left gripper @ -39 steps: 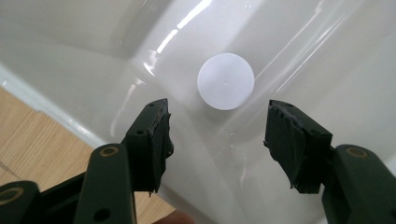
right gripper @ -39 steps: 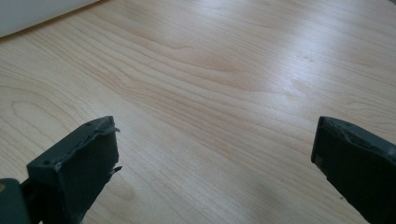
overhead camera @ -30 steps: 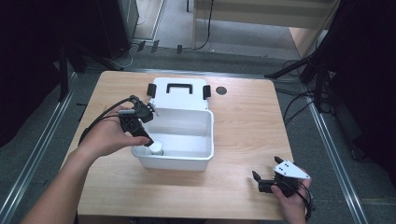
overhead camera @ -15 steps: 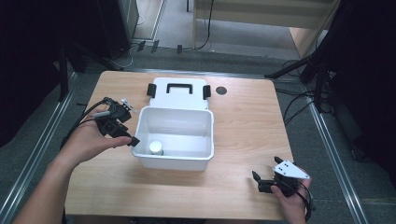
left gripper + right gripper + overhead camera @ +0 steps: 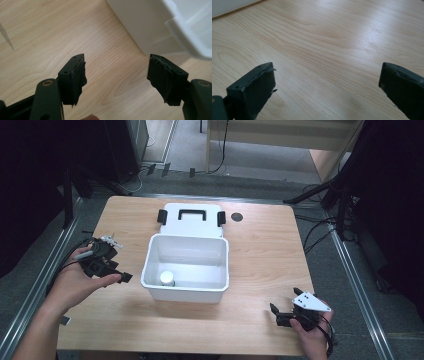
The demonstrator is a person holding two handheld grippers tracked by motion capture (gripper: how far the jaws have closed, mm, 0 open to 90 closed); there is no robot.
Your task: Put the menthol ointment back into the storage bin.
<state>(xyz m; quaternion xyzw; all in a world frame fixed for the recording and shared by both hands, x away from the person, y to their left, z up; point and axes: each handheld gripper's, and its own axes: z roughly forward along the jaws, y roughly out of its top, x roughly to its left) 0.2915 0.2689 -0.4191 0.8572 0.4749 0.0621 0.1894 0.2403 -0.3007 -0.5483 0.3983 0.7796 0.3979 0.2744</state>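
My right gripper (image 5: 286,312), jaws apart, over bare table (image 5: 260,250). My left gripper (image 5: 116,273), jaws apart, just beside the white bin (image 5: 150,265); 1 small white jar (image 5: 167,279) inside. Beyond, the lid (image 5: 190,220).

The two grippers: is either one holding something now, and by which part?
Nothing is held. The left gripper has its jaws open over bare table beside the white box. The right gripper is open too.

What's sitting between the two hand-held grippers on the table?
In the high view, the open white bin with a small white jar inside lies between the left gripper and right gripper; otherwise bare wood.
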